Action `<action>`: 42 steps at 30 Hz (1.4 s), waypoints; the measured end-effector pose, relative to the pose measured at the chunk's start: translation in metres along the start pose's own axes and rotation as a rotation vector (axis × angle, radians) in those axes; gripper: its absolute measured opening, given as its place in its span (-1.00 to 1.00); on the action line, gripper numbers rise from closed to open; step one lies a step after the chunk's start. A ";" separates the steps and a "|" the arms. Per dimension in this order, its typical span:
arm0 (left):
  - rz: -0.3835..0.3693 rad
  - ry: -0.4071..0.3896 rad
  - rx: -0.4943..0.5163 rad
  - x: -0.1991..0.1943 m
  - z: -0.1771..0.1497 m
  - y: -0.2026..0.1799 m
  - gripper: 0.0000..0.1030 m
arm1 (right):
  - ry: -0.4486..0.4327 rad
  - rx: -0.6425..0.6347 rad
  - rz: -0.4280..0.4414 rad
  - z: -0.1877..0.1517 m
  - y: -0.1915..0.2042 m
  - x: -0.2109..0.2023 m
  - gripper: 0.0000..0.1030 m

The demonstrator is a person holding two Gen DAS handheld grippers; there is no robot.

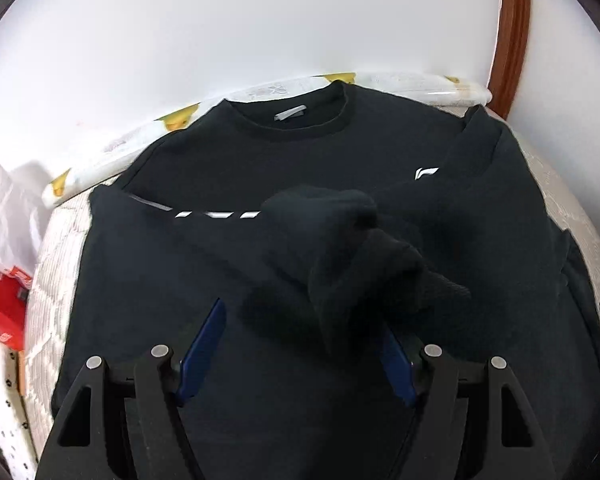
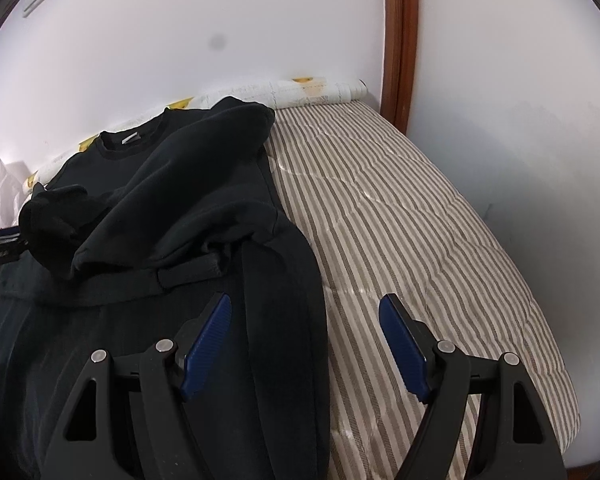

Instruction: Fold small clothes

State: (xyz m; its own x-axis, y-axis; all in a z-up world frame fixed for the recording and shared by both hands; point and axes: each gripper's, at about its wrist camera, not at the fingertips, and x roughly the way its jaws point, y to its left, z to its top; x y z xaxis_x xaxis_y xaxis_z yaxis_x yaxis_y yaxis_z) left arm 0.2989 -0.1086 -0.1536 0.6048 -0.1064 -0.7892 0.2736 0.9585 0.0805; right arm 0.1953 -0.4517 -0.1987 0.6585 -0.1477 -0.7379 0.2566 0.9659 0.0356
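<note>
A black sweatshirt (image 1: 228, 280) lies face up on the bed, its collar (image 1: 296, 120) toward the wall. Both sleeves are folded in across the chest. One bunched sleeve cuff (image 1: 356, 256) rises in a hump and drapes over the tip of the right finger of my left gripper (image 1: 300, 316). That gripper's jaws stand wide apart and open just above the shirt's body. My right gripper (image 2: 305, 300) hovers open over the shirt's right side edge (image 2: 296, 320), its left finger above the cloth and its right finger above the striped cover. The other folded sleeve (image 2: 188, 184) lies ahead of it.
The striped bed cover (image 2: 420, 240) stretches bare to the right of the shirt. A rolled white quilt with yellow prints (image 1: 420, 84) lies along the white wall. A brown wooden frame (image 2: 400, 40) stands at the bed's far corner. A red box (image 1: 0, 304) and white bag (image 1: 8, 208) sit at the left.
</note>
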 end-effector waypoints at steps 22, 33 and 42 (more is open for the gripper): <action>-0.091 0.070 -0.344 -0.006 -0.067 0.135 0.41 | -0.003 -0.080 -0.003 0.003 0.025 -0.007 0.46; -0.169 -0.031 -0.035 -0.042 -0.065 0.061 0.41 | 0.002 -0.074 0.002 -0.004 0.023 -0.011 0.46; -0.130 0.002 0.033 -0.010 -0.038 0.022 0.41 | 0.023 -0.051 -0.006 -0.016 0.011 -0.009 0.46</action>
State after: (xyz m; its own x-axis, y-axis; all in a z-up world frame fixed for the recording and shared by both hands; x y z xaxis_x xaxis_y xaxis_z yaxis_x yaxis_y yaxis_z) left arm 0.2708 -0.0763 -0.1673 0.5609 -0.2289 -0.7956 0.3740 0.9274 -0.0032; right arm 0.1810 -0.4359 -0.2020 0.6407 -0.1491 -0.7532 0.2234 0.9747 -0.0030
